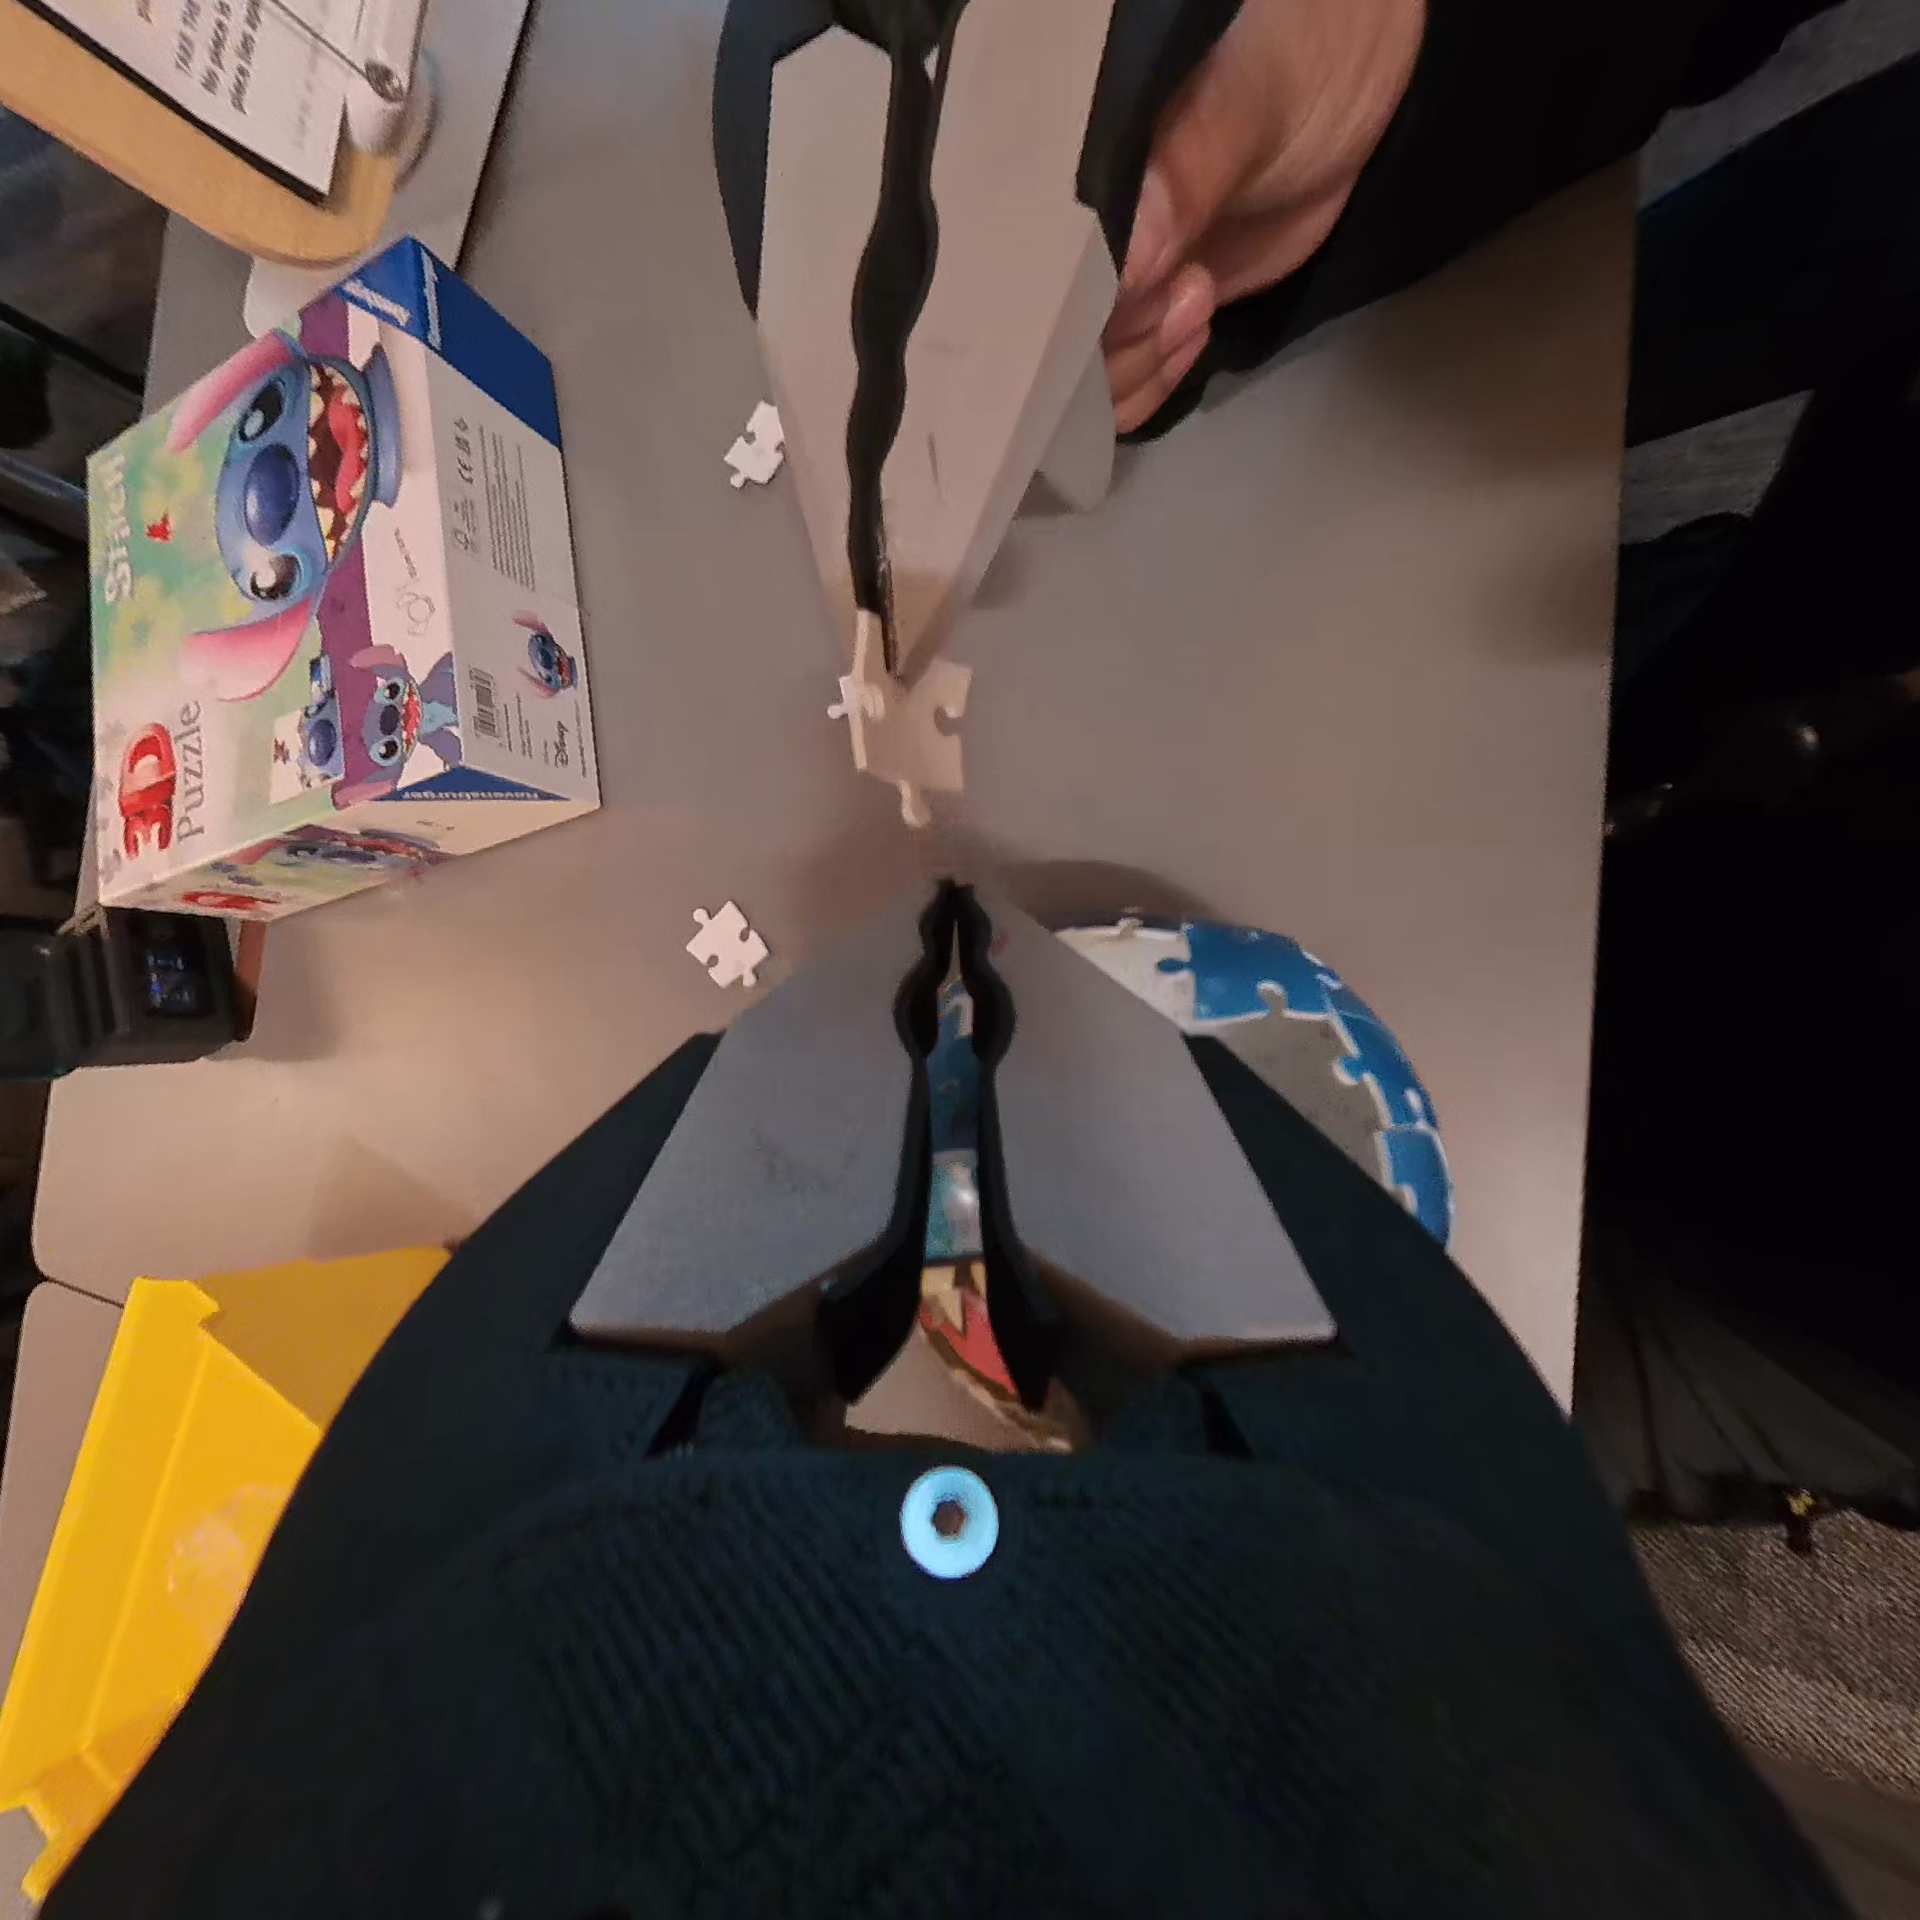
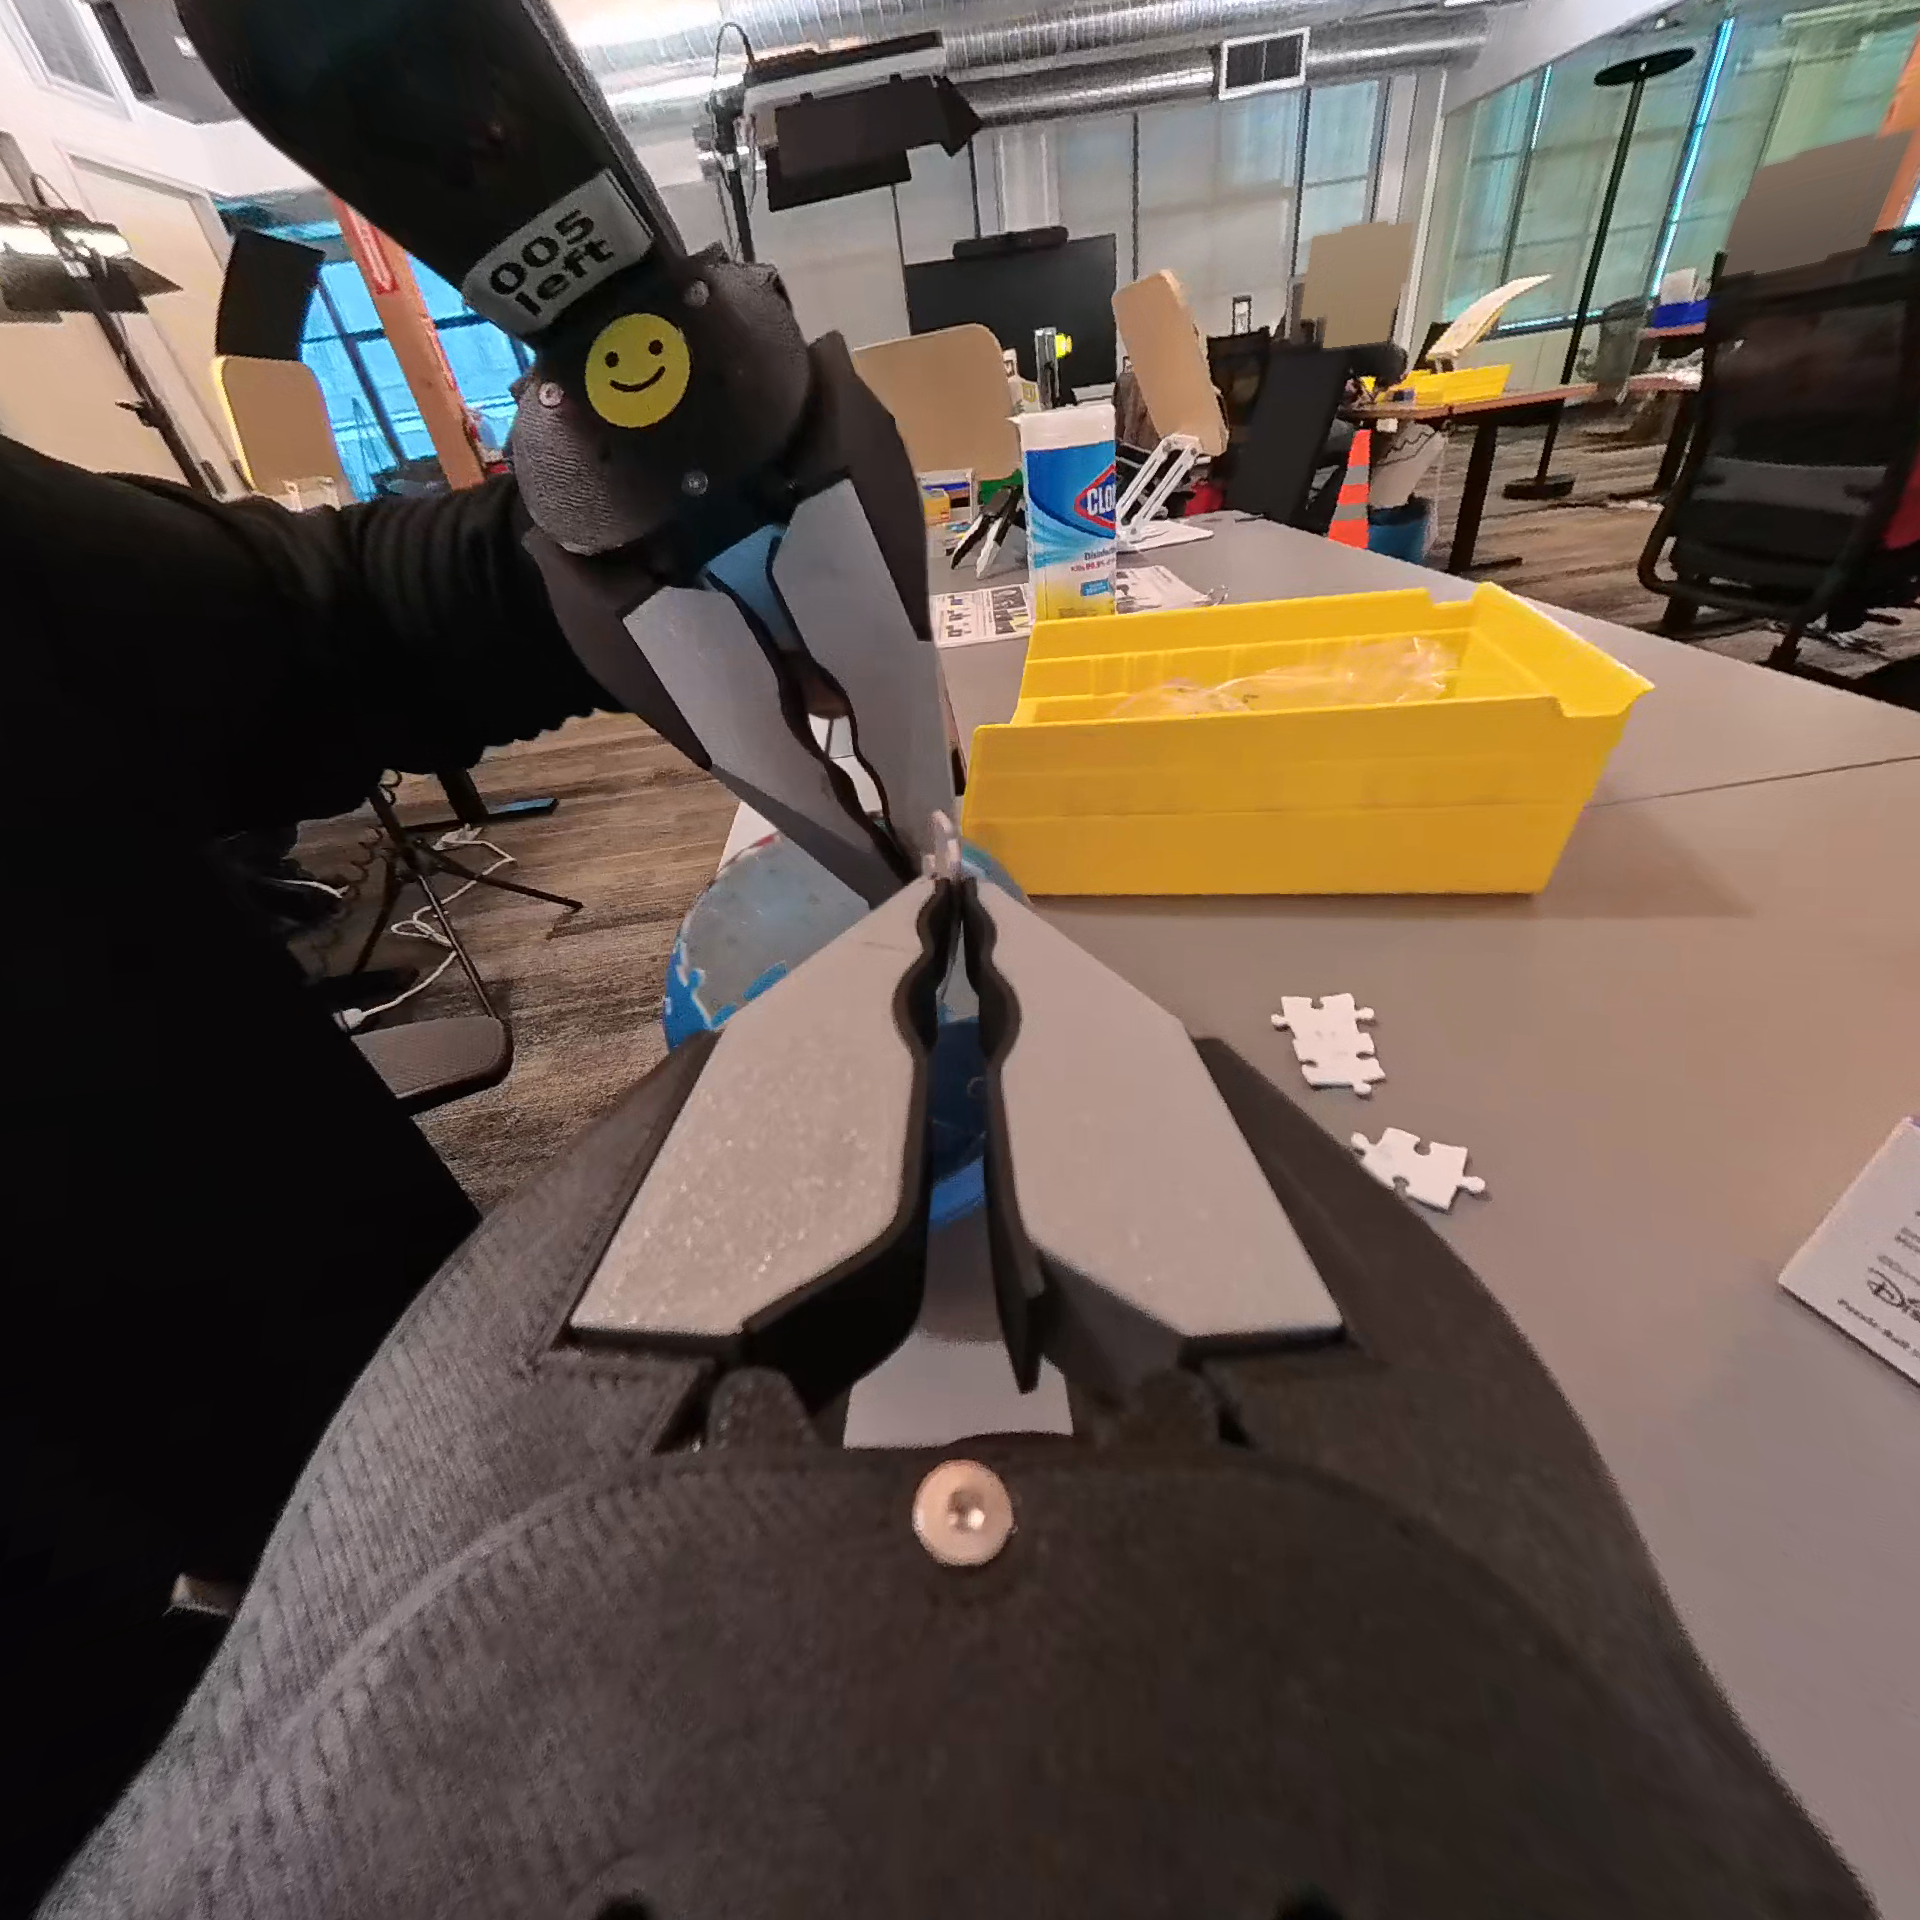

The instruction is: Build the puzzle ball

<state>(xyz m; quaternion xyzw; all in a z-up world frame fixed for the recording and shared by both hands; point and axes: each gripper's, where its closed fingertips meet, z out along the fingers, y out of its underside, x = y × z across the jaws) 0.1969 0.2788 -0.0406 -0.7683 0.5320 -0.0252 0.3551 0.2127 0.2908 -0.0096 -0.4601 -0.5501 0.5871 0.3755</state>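
Note:
The partly built puzzle ball (image 1: pixel 1311 1023), blue and white, rests on the grey table (image 1: pixel 1299 675) under my left gripper; it also shows in the right wrist view (image 2: pixel 727 966). My right gripper (image 2: pixel 951 896) is shut on a white puzzle piece (image 2: pixel 943 844) that sticks out past its tips. In the left wrist view this gripper (image 1: pixel 883 629) comes in from the top, holding the piece (image 1: pixel 925 727) above the table. My left gripper (image 1: pixel 948 894) is shut with nothing seen in it. Its tips (image 2: pixel 906 864) are right beside the held piece, above the ball.
The puzzle box (image 1: pixel 343 582) stands at the left. Loose white pieces (image 1: pixel 727 943) (image 1: pixel 756 445) lie on the table; they also show in the right wrist view (image 2: pixel 1330 1039) (image 2: pixel 1418 1166). A yellow bin (image 2: pixel 1299 748) stands behind, with a wipes canister (image 2: pixel 1070 509) beyond. Both grippers' tips are close together, under 4 cm apart.

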